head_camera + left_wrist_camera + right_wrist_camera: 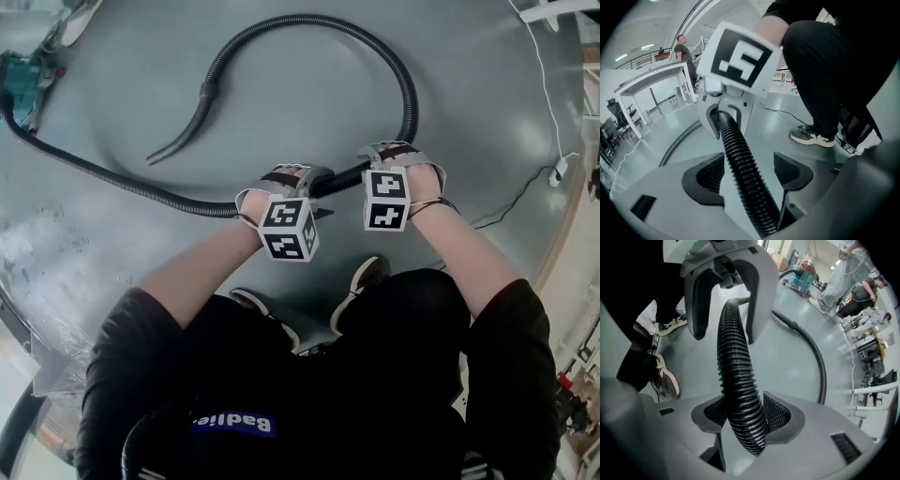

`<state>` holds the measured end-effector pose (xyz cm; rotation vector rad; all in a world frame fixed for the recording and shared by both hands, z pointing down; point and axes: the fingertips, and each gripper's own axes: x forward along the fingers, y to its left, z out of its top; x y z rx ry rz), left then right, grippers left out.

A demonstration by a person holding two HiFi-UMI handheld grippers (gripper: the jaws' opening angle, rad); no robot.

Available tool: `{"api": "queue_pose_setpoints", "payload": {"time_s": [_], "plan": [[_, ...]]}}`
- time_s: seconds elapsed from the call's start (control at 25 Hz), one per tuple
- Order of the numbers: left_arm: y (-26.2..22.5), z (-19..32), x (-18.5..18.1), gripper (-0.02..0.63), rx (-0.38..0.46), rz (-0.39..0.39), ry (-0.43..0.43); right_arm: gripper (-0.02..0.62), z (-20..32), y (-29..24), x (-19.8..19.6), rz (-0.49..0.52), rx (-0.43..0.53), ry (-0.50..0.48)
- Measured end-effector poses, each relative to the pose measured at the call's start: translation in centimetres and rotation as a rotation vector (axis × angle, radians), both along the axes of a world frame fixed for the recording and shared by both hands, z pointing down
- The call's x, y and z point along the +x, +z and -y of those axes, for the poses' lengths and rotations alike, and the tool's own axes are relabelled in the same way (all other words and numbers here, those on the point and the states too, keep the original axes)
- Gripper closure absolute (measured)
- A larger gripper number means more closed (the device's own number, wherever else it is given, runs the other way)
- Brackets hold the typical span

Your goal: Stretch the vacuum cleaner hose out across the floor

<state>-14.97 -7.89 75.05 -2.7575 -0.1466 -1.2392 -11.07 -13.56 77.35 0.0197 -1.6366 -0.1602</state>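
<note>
A black ribbed vacuum hose [408, 84] runs from the teal vacuum cleaner [19, 82] at the top left across the grey floor to my two grippers. From there it loops round to its curved nozzle [187, 127]. My left gripper [317, 178] is open with the hose [740, 164] between its jaws. The hose lies close to the left pad [708, 174] and stands apart from the right pad [788, 169]. My right gripper [380, 152] points down, shut on the hose [736, 376], with both pads [776, 412] against its ribs. The two grippers are close side by side.
The person's shoes [361, 279] stand just behind the grippers. A white cable [544, 84] and a black cable [514, 202] lie on the floor at right. Crumpled plastic sheeting [37, 281] lies at left. A white table [651, 79] and other people stand farther off.
</note>
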Motion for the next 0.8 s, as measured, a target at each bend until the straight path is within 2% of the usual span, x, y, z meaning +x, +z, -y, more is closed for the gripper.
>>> {"api": "queue_pose_setpoints", "payload": {"time_s": [0.12, 0.16, 0.2, 0.28, 0.36, 0.52, 0.68, 0.8], "plan": [[-0.1, -0.9, 0.6, 0.288, -0.104, 0.057, 0.027, 0.385, -1.7, -2.7, -0.5, -0.058, 0.015, -0.015], [-0.4, -1.5, 0.5, 0.342, -0.154, 0.077, 0.040, 0.383, -2.3, -3.3, -0.6, -0.074, 0.017, -0.026], [-0.9, -2.0, 0.3, 0.369, -0.196, 0.086, 0.055, 0.383, -2.9, -3.8, -0.8, -0.082, 0.016, -0.035], [-2.3, -2.6, -0.3, 0.384, -0.244, 0.073, 0.090, 0.384, -3.8, -4.5, -1.2, -0.065, 0.011, -0.046], [-4.1, -3.0, -1.2, 0.390, -0.263, 0.052, 0.124, 0.385, -4.3, -4.9, -1.2, -0.065, 0.024, -0.082], [-7.5, -4.3, -1.8, 0.390, -0.271, 0.021, 0.184, 0.383, -4.9, -4.5, 1.8, -0.181, 0.039, -0.189], [-8.0, -4.9, -1.9, 0.387, -0.248, 0.030, 0.194, 0.383, -4.5, -4.8, 2.8, -0.131, 0.064, -0.262], [-8.0, -4.8, -1.4, 0.387, -0.243, 0.007, 0.199, 0.380, -2.8, -4.1, 6.1, -0.105, 0.098, -0.271]]}}
